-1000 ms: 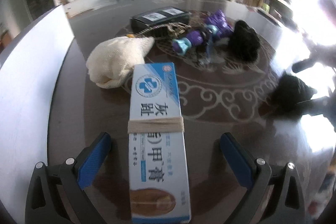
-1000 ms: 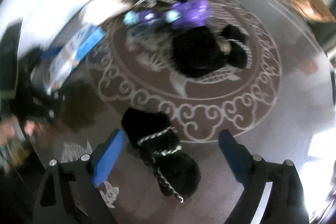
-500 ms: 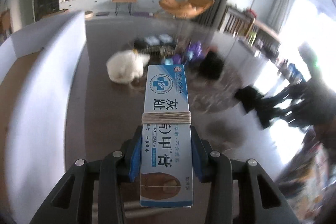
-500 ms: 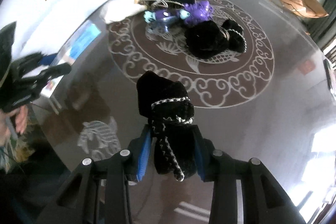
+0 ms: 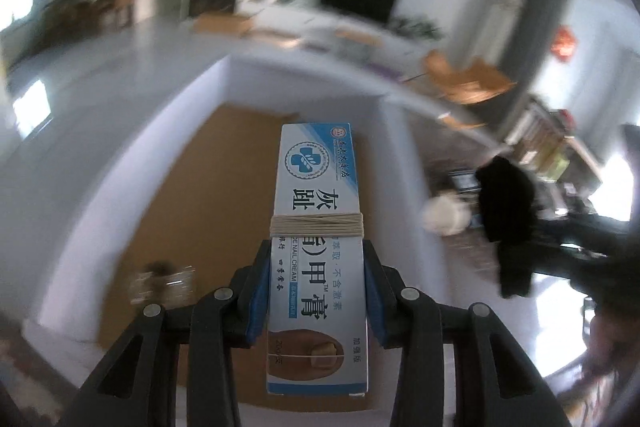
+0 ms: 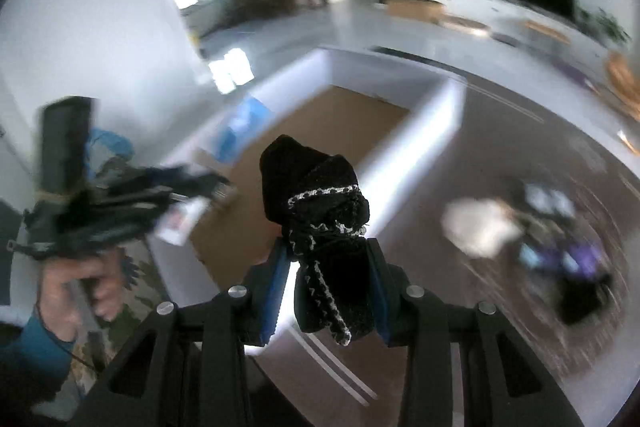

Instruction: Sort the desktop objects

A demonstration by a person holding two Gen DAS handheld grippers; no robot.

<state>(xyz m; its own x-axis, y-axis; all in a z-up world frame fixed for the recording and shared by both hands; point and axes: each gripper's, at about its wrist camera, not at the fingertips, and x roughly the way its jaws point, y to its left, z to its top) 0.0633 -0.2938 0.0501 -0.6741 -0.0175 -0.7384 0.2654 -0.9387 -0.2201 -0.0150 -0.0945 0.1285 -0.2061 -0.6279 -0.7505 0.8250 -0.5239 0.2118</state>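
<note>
1. Two grippers are both loaded. The left gripper (image 5: 316, 291) has its blue pads clamped against the long sides of a white-and-blue nail cream carton (image 5: 316, 227), which has a band of beige string (image 5: 317, 225) wound round its middle just ahead of the pads.
2. The right gripper (image 6: 328, 291) is closed on a rolled black sock with a white-flecked trim (image 6: 324, 227); the roll sticks out forward past the pads.
3. Below the carton lies a white-walled box (image 5: 120, 163) with a brown cardboard floor; the carton is held above that floor, nearer the box's far wall. A small blurred item (image 5: 164, 281) lies on the floor by the near left corner.
4. In the right wrist view the sock is over the near right wall of the same box (image 6: 448, 99), with the left gripper (image 6: 132, 195) and its carton to the left over the box.
5. Farther right, on the dark desk (image 6: 520, 131), sit a cream cloth bundle (image 6: 480, 227), a purple item (image 6: 576, 255), another black sock roll (image 6: 580, 295) and a dark box (image 6: 548, 199), all blurred.
</note>
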